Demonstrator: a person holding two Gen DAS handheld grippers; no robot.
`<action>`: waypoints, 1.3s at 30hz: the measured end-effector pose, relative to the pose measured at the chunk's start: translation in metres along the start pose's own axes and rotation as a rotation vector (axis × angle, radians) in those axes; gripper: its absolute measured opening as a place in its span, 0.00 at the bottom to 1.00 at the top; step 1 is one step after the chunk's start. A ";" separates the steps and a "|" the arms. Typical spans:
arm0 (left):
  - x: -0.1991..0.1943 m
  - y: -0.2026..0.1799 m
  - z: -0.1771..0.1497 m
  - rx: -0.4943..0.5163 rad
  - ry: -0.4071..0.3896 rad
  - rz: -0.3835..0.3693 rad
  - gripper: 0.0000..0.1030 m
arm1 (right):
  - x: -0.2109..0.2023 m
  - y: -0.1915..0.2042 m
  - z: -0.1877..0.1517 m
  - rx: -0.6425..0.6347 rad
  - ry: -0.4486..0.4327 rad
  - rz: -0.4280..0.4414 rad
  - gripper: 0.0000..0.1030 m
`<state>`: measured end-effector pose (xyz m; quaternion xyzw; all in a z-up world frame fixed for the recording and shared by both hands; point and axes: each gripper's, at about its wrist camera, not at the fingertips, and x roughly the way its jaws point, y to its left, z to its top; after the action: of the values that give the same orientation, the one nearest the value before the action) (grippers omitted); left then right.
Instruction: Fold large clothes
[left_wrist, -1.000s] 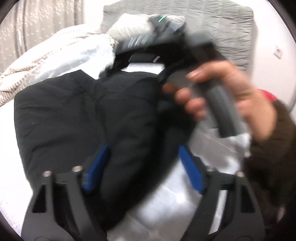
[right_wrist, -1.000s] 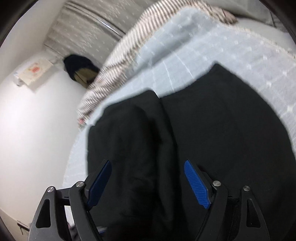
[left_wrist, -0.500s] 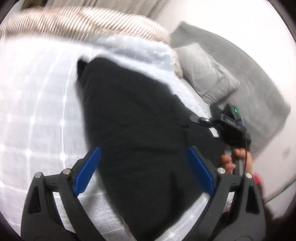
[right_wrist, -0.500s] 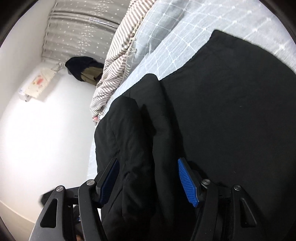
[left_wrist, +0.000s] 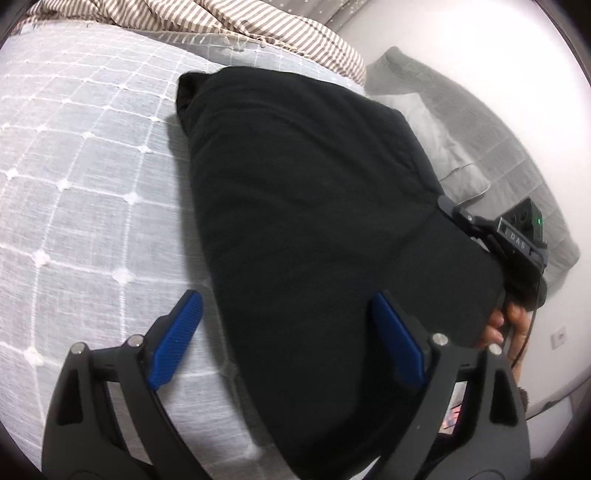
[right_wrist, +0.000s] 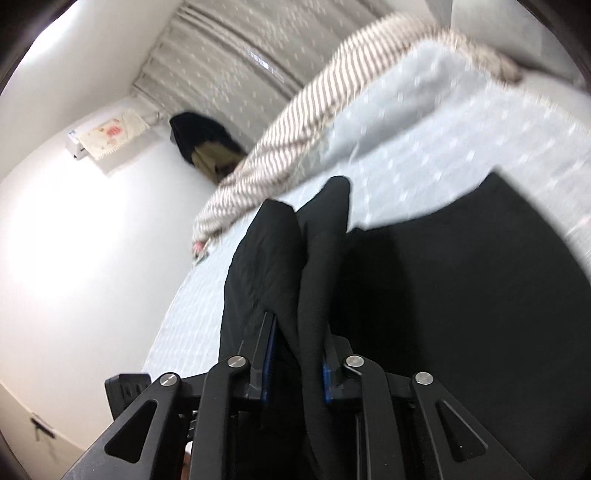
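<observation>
While the pale checked bedspread (left_wrist: 85, 177) is filling most of both views, we are seeing the black garment (left_wrist: 303, 206) lying spread across it, reaching from near the striped blanket (left_wrist: 229, 26) at the far edge down toward us. Beside the garment, a grey pillow (left_wrist: 436, 144) is sitting against a grey quilted cover (left_wrist: 517, 166). We are holding our left gripper (left_wrist: 288, 343) above the garment's near edge with its blue pads (left_wrist: 173, 343) spread wide, one over the bedspread and one over the cloth, neither pressing on anything. Our right gripper (right_wrist: 295, 362) has just been closing, and its jaws are now pinching a raised fold of the black garment between them. In the left wrist view, our right hand (left_wrist: 506, 325) is showing at the garment's right edge.
</observation>
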<state>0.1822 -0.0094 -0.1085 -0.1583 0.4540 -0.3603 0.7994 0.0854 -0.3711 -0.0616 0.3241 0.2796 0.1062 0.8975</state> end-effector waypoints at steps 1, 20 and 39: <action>0.000 -0.001 0.000 0.000 0.001 0.000 0.90 | -0.011 -0.002 0.002 -0.009 -0.023 -0.027 0.10; 0.020 -0.024 -0.003 0.082 0.020 0.116 0.93 | -0.037 -0.076 0.011 0.181 0.145 0.061 0.73; 0.007 -0.027 0.011 0.055 -0.011 0.075 0.97 | 0.017 -0.017 0.039 -0.043 0.265 0.106 0.18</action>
<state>0.1822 -0.0342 -0.0913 -0.1209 0.4452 -0.3415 0.8189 0.1219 -0.3982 -0.0552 0.3022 0.3759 0.2015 0.8525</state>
